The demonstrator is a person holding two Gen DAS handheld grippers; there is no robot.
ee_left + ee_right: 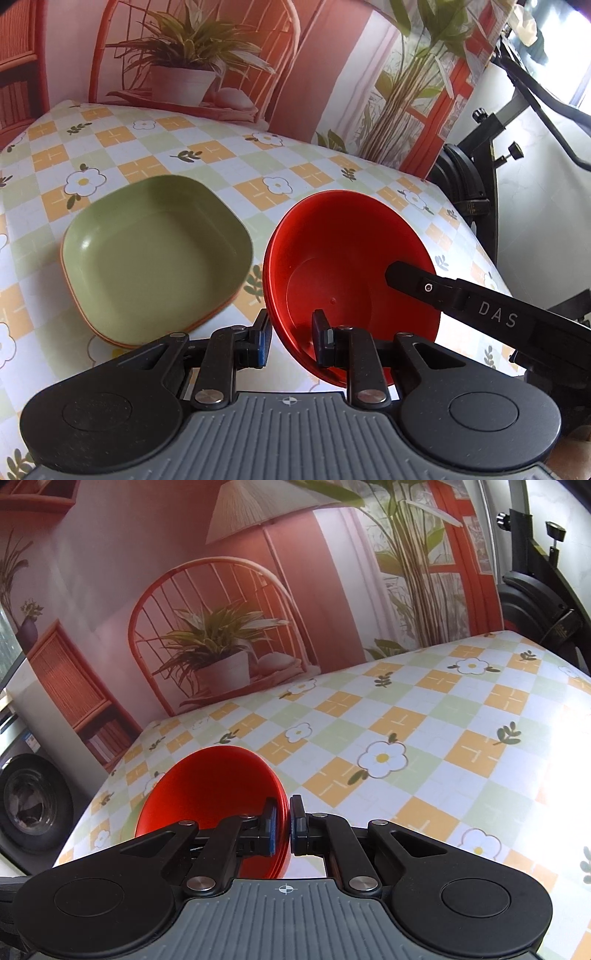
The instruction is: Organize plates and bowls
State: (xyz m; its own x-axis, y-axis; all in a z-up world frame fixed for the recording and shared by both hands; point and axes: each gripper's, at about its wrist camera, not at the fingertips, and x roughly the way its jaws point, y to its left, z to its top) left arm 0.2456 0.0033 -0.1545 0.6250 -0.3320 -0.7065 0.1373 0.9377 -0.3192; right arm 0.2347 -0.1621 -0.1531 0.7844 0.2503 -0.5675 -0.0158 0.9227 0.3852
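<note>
Nearest my left lens, the left gripper (291, 341) is straddling the rim of the red bowl (343, 266): one finger is sitting outside the wall and the other inside, jaws a little apart, and I cannot tell whether both pads are pressing the rim. In my right lens, the right gripper (283, 829) is pinching that same red bowl (210, 786) at its opposite rim, jaws clamped on the thin wall with one pad inside and one outside.

Taking the red bowl as my landmark and working down in size: the tabletop (229, 155) under a checked flower-print cloth is spreading beneath and beyond it on every side. The printed backdrop (221, 55), showing a chair and potted plants, is standing behind the far edge of the tabletop beyond the bowl. A black metal stand (480, 155) is rising off the tabletop's right edge, past the bowl. The green square plate (155, 254) is lying flat on the cloth just left of the bowl, resting on an orange plate whose edge is peeking out underneath. The bowl itself is tilting steeply, its open side facing my left lens. The right gripper's black finger (424, 286) is reaching into the bowl from the right.
</note>
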